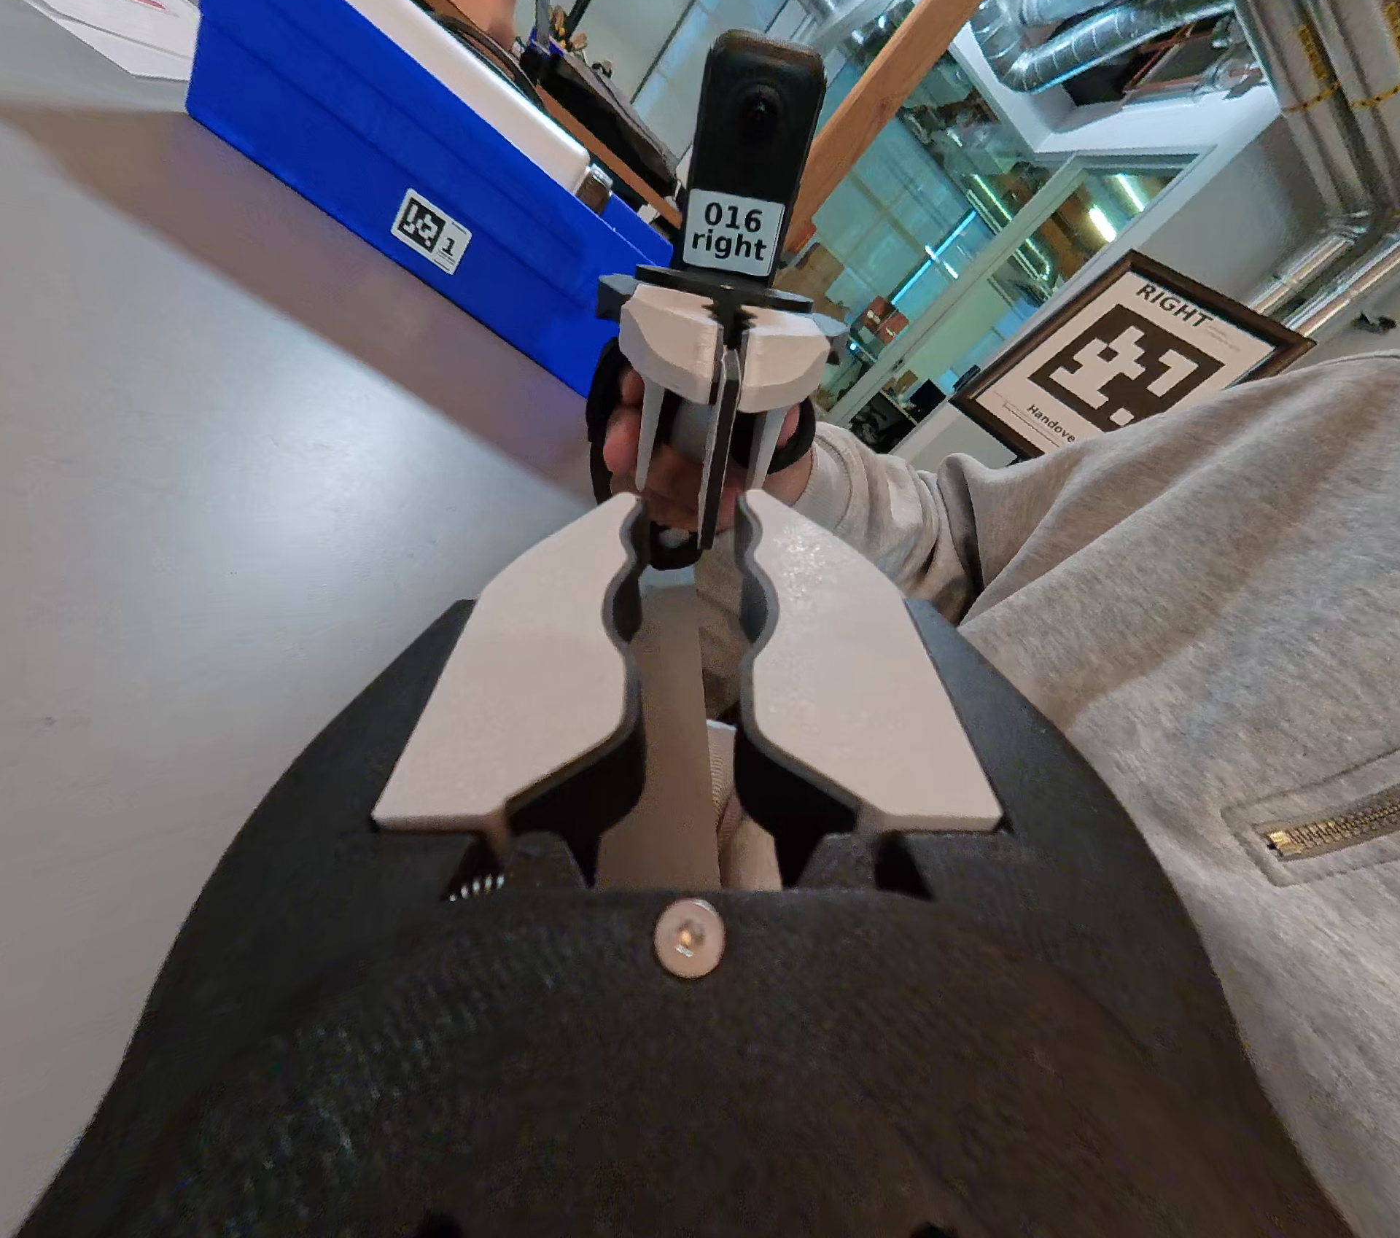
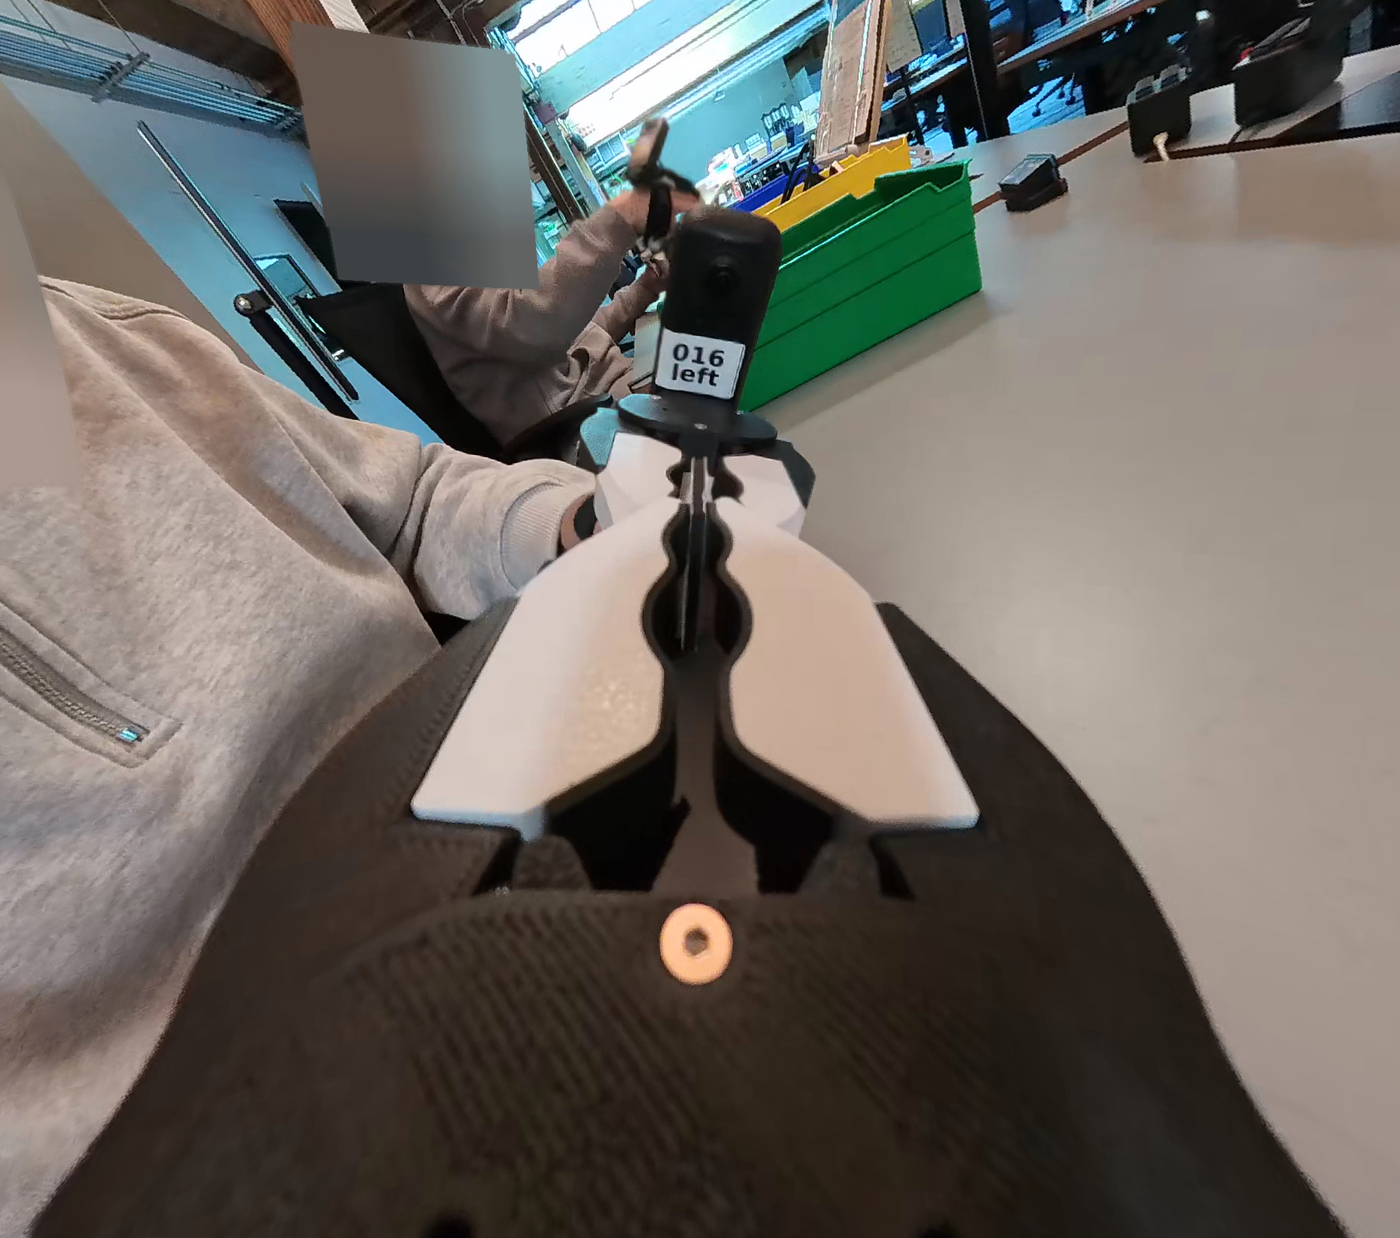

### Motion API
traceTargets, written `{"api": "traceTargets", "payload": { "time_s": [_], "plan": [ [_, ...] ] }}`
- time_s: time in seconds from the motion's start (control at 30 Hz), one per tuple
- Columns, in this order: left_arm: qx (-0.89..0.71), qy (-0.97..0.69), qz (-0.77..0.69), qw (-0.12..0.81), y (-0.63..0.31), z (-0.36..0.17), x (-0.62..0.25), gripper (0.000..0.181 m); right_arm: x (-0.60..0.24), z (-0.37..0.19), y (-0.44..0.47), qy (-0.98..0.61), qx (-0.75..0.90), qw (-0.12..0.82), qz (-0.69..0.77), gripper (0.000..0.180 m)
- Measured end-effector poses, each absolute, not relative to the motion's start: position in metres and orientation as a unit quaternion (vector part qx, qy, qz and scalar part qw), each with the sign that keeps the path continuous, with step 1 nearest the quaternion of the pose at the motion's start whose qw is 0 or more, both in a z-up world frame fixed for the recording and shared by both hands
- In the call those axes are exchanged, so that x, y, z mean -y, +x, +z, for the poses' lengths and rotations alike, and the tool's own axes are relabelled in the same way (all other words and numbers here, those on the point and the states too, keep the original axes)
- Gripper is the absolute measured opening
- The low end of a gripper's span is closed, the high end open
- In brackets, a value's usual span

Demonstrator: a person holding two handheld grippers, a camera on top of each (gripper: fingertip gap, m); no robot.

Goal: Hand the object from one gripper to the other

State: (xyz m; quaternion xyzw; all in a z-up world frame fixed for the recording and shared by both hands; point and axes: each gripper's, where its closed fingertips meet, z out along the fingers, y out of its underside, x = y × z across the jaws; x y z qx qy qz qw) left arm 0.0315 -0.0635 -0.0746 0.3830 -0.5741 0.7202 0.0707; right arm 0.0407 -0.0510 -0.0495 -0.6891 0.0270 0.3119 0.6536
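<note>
A thin flat dark object shows edge-on. My right gripper is shut on it, and the object runs as a dark strip between its white fingers. In the left wrist view the right gripper faces me and the object hangs down from it. The object's lower end lies in the gap between the fingertips of my left gripper. The left gripper is open, with its fingers apart on either side of the object. In the right wrist view the left gripper points straight at me, tip to tip.
A blue bin with a white lid stands on the grey table at left. Green and yellow bins stand on the table at right. A grey sleeve fills the near side. Another person sits behind. The grippers are tip to tip, or close to it.
</note>
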Motion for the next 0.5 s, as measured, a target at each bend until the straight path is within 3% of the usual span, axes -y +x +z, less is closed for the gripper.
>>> {"api": "traceTargets", "payload": {
  "time_s": [0.17, 0.37, 0.5],
  "plan": [
    [0.565, 0.388, 0.728, 0.032, 0.038, -0.070, 0.055, 0.040, 0.053, -0.048, 0.046, -0.674, -0.054, 0.649, 0.349, 0.004],
    [0.615, 0.335, 0.699, -0.147, 0.042, -0.060, 0.048, 0.081, 0.053, -0.052, 0.046, -0.668, -0.083, 0.622, 0.400, 0.004],
    [0.682, 0.237, 0.634, -0.277, 0.032, -0.058, 0.057, 0.079, 0.053, -0.057, 0.043, -0.646, -0.118, 0.582, 0.480, 0.004]
  ]
}}
